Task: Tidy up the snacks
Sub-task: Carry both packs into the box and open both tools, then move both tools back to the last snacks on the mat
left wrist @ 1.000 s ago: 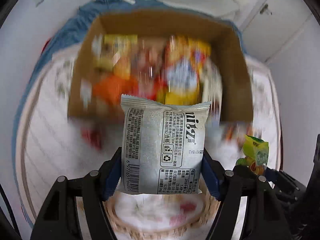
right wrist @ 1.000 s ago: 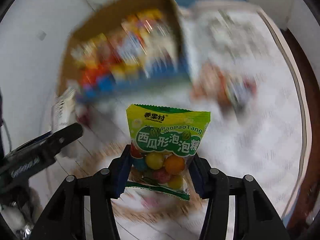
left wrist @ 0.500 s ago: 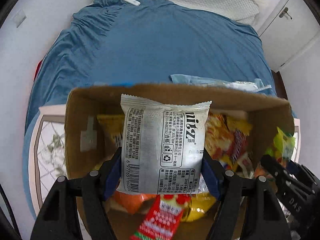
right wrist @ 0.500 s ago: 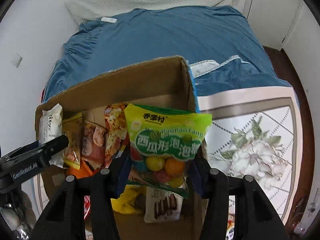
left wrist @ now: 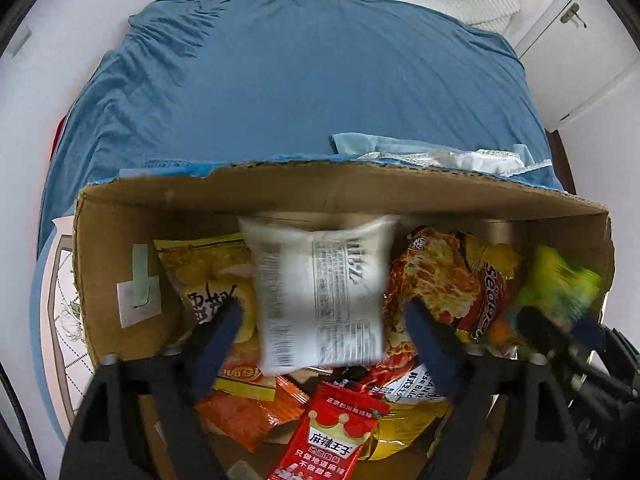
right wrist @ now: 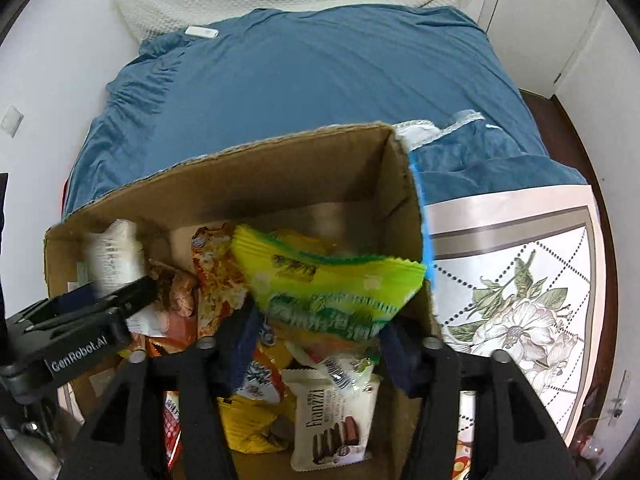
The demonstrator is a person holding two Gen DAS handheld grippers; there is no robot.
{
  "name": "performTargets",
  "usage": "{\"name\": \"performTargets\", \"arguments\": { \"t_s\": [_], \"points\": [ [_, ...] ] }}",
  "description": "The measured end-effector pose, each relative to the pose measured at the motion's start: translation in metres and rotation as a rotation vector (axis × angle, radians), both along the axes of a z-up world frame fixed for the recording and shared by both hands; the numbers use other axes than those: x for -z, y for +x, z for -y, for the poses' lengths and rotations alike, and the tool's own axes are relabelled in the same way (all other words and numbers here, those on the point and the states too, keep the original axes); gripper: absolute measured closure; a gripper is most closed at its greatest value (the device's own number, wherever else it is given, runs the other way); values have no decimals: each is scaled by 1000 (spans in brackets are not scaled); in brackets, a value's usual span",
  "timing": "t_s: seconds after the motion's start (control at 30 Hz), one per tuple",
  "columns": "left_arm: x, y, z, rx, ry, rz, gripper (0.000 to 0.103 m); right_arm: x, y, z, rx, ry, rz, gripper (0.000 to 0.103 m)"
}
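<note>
While both grippers hang over the cardboard box, their jaws are opening. Nearest in the left wrist view, the left gripper has its blue pads clear of the white packet, which sits blurred between them, released and seemingly dropping toward the pile. In the right wrist view the right gripper is likewise letting go of the green candy bag; its pads look just clear of the bag's lower corners, though blur makes that contact hard to judge.

Below lie snacks already in the box: a red crown packet, an orange packet, a wafer pack and a pizza-print bag leaning toward the far wall. Beyond the box spreads a blue bedspread, with a floral mat beside the box on the right.

Risks, as I judge them: the green bag hangs close to the box's right wall and could catch on the rim or tip outside if it falls askew. The white packet could land upright against the leaning bags and slide, disturbing the pile. With the two grippers close together, a hasty lift could knock one against the other.
</note>
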State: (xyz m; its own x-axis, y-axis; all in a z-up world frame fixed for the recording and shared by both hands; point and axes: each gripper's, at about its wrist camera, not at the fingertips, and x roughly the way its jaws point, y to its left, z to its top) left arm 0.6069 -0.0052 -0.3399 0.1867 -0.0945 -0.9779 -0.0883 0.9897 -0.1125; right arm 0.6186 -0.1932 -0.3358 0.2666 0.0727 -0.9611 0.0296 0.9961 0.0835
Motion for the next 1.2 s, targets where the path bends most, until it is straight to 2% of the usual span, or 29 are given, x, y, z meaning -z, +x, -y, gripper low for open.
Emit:
{"name": "performTargets", "arguments": {
  "t_s": [0.07, 0.2, 0.4, 0.5, 0.67, 0.7, 0.77, 1.0, 1.13, 1.2],
  "points": [
    [-6, -5, -1, -7, 8, 25, 10, 0, -1, -4, -10, 10, -10, 20],
    [-15, -15, -7, -22, 7, 63, 10, -13, -8, -12, -25, -18, 20, 8],
    [-36, -42, -14, -42, 28, 113, 10, -37, -30, -17, -53, -32, 69, 8],
    [-52, -69, -14, -45, 52, 157, 10, -50, -52, -18, -75, -39, 111, 7],
    [-67, -117, -14, -69, 61, 214, 10, -66, -99, -12, -75, 22, 159, 5],
    [-68, -126, -14, -73, 61, 220, 9, -67, -106, -10, -72, 28, 165, 5],
    [-70, -143, -15, -81, 57, 235, 0, -68, -125, -5, -62, 47, 180, 4],
    [-72, -195, -10, -86, 65, 269, 0, -61, -175, 25, -16, 57, 178, 4],
    [-66, -217, -5, -119, 82, 273, 0, -50, -188, 54, -7, -2, 151, 4],
    [-53, -227, 5, -142, 87, 267, 0, -39, -190, 66, -14, -35, 118, 4]
  ]
}}
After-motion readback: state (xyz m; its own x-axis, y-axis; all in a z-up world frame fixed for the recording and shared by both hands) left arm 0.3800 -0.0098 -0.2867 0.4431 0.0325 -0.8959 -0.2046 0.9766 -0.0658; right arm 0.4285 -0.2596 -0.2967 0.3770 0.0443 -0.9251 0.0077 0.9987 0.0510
